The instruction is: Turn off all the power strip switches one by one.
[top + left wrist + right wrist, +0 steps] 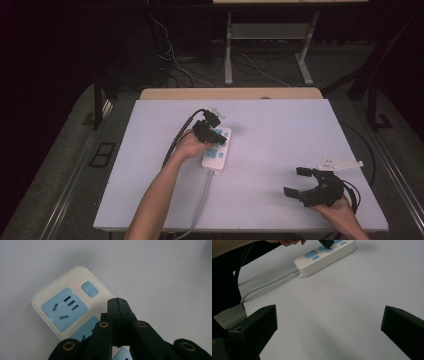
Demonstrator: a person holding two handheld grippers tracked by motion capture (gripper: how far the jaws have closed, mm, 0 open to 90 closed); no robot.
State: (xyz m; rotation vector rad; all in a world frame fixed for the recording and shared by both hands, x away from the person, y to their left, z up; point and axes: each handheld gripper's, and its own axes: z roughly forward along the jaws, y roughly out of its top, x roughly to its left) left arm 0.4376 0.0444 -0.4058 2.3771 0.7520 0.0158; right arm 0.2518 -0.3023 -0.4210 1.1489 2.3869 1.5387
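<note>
A white power strip (218, 156) with blue sockets lies near the middle of the white table (285, 130), and its grey cable (202, 200) runs to the front edge. My left gripper (218, 137) is shut with nothing between its jaws. Its tips (117, 300) hover over the strip (81, 273), just right of the blue switch button (89, 288) and a small red light (75, 286). Whether they touch the strip I cannot tell. My right gripper (295, 181) is held wide open at the front right, its jaws (330, 315) pointing towards the strip (324, 261).
The strip's cable (262, 288) curves off towards the person's left forearm (155, 200). Bare table lies between the strip and the right gripper. Behind the table are a wooden edge (230, 93), a desk's legs (228, 50) and loose wires on the floor.
</note>
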